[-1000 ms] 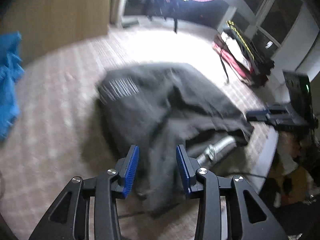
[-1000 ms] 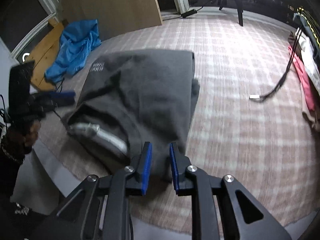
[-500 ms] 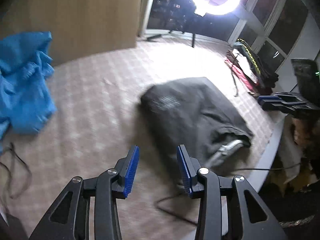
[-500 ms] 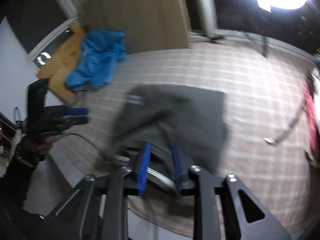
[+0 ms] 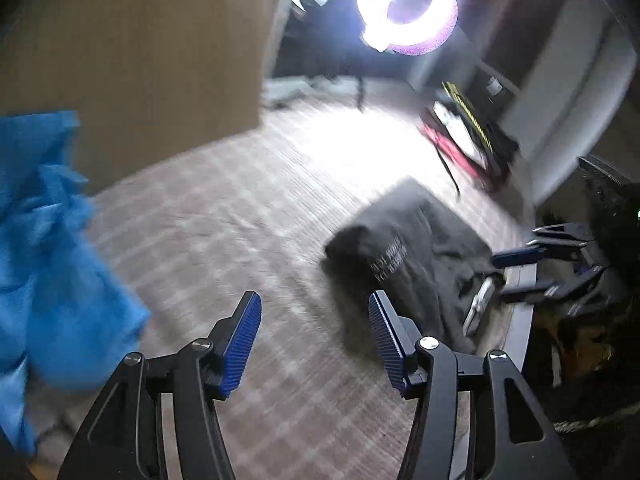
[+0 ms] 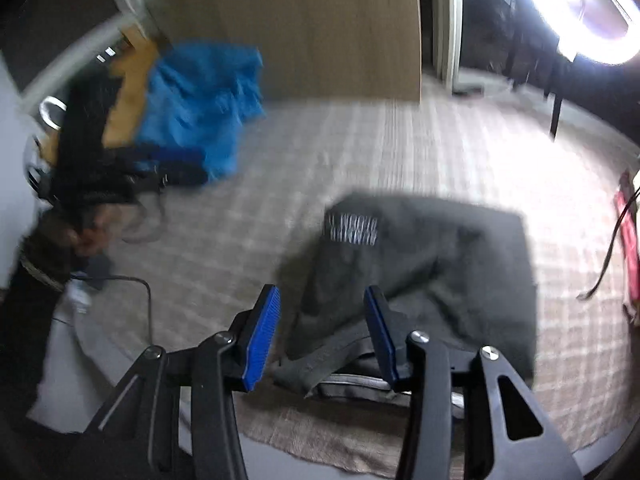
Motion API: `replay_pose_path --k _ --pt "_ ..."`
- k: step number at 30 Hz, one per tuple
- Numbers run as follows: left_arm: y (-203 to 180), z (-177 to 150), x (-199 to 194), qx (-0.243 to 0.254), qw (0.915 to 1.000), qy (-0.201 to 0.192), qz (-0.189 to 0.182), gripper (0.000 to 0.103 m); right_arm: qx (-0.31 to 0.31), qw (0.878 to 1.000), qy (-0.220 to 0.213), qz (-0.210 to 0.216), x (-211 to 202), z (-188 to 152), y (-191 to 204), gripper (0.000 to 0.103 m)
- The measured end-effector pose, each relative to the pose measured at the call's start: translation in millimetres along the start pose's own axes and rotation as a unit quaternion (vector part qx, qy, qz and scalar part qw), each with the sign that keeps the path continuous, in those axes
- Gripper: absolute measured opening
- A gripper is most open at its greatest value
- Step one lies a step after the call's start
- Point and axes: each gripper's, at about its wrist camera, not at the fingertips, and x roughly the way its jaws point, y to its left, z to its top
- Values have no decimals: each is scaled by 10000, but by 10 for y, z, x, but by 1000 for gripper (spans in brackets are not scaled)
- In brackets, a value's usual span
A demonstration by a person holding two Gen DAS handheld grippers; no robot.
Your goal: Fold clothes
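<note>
The dark grey garment (image 6: 432,264) lay folded on the checked mat (image 6: 280,184), filling the lower middle of the right wrist view, its white lettering facing up. The right gripper (image 6: 320,336) hung over its near edge, fingers spread with nothing pinched, having just been opening. In the left wrist view the garment sat at centre right, beyond the left gripper (image 5: 316,336), whose blue-padded fingers had likewise just been opening and stood apart, empty, over bare mat. A crumpled blue cloth (image 5: 44,248) filled the left edge.
</note>
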Motion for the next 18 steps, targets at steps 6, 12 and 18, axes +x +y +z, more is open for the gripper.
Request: replay_pose_path --k 6,12,18 --pt "-28 183 717 571 9965 444 -411 53 -29 9939 618 -908 774 -19 158 44" --pt "-170 227 1103 1391 9861 632 -658 53 165 9889 859 -1203 912 -73 39 17" --pt "-93 343 1226 1698 9826 534 -535 53 817 9917 663 -736 659 -36 -201 8"
